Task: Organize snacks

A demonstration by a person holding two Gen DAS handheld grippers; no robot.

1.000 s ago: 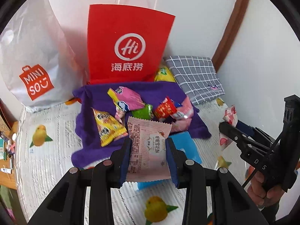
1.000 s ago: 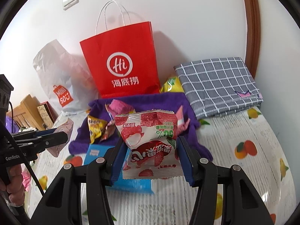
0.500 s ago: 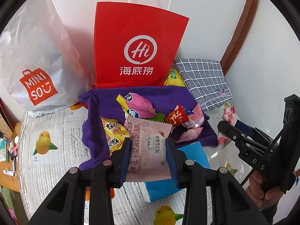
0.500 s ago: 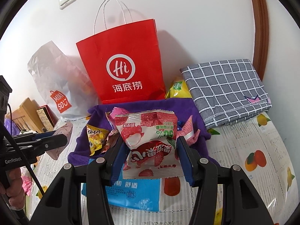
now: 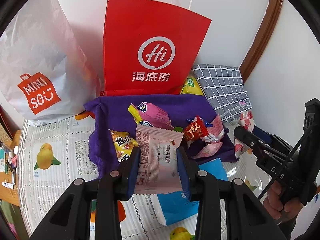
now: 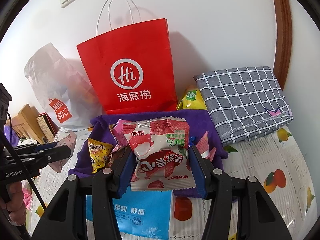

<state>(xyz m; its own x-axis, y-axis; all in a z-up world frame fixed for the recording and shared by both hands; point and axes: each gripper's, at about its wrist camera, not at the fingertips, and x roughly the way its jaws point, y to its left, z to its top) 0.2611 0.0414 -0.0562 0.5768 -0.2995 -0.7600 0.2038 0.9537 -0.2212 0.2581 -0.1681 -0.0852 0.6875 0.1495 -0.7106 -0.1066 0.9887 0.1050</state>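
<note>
- Where the left gripper (image 5: pixel 158 167) meets its load, both blue pads pinch the sides of a pale pink snack packet (image 5: pixel 157 158); jaws narrowly parted, packet upright between them, above the near edge of the purple cloth (image 5: pixel 112 112)
- Right gripper (image 6: pixel 163 168) set wider, pads pressed on a white-and-red lychee jelly packet (image 6: pixel 160 154), print upside down; it hangs over a blue tissue pack (image 6: pixel 140 214) lying on the fruit-print table cover (image 6: pixel 270 160)
- Loose snacks on the purple cloth: yellow packet (image 5: pixel 122 142), pink-and-yellow packet (image 5: pixel 152 114), small red packet (image 5: pixel 195 131), pink wrappers beside it
- Red paper bag (image 5: pixel 150 50) stands upright behind the cloth, white Miniso bag (image 5: pixel 38 66) to its left, folded grey checked cloth (image 5: pixel 222 88) to its right
- Yellow-green packet (image 6: pixel 190 98) mostly hidden between red bag and checked cloth
- Red bag's inside not visible from either view
- Hand (image 5: pixel 280 204) on the right gripper's handle cut off at frame edge
- Clutter at far left too small to make out
</note>
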